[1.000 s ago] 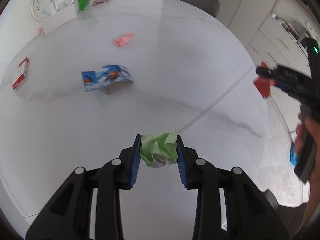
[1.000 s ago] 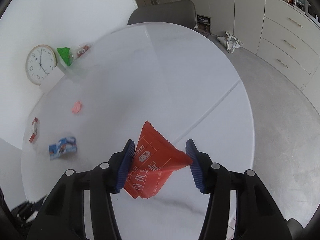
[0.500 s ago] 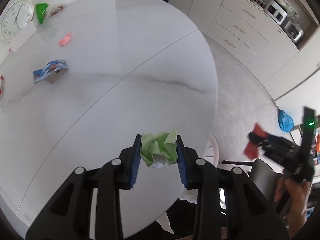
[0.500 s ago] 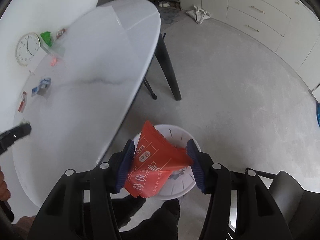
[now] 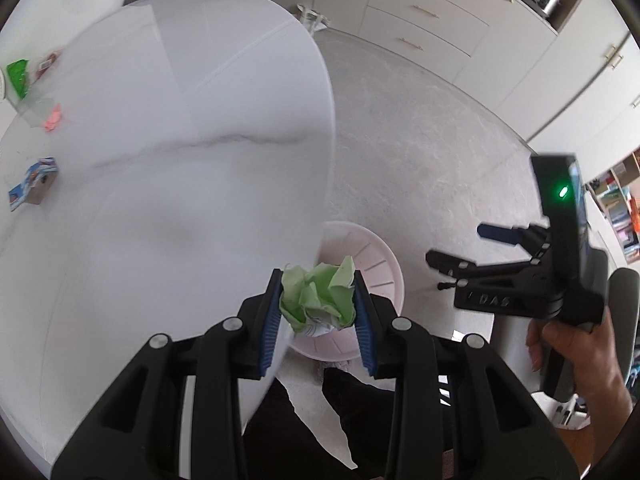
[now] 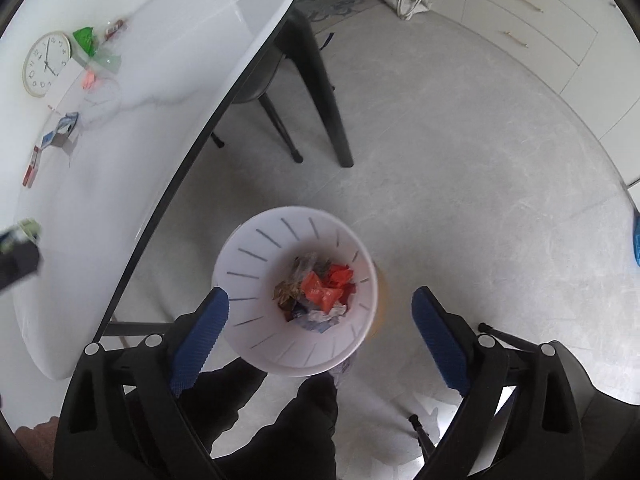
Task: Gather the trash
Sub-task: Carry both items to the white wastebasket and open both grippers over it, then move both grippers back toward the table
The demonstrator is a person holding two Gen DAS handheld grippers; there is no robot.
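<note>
My left gripper (image 5: 318,306) is shut on a crumpled green paper ball (image 5: 318,300), held above the table's edge and the white trash bin (image 5: 376,264) on the floor. My right gripper (image 6: 320,328) is open and empty right above the bin (image 6: 256,264). The red snack wrapper (image 6: 326,286) lies inside the bin among other trash. The right gripper (image 5: 472,246) also shows in the left wrist view, jaws apart.
The round white table (image 5: 168,152) holds a blue carton (image 5: 32,180), a pink scrap (image 5: 52,118), a green wrapper (image 5: 18,76), a clock (image 6: 44,64) and a red packet (image 6: 30,168). A chair (image 6: 276,92) stands by the table. Cabinets (image 5: 440,20) line the far wall.
Both grippers swung from over the table to the bin. The right gripper opened and the red wrapper dropped into the bin. The left gripper still holds the green paper.
</note>
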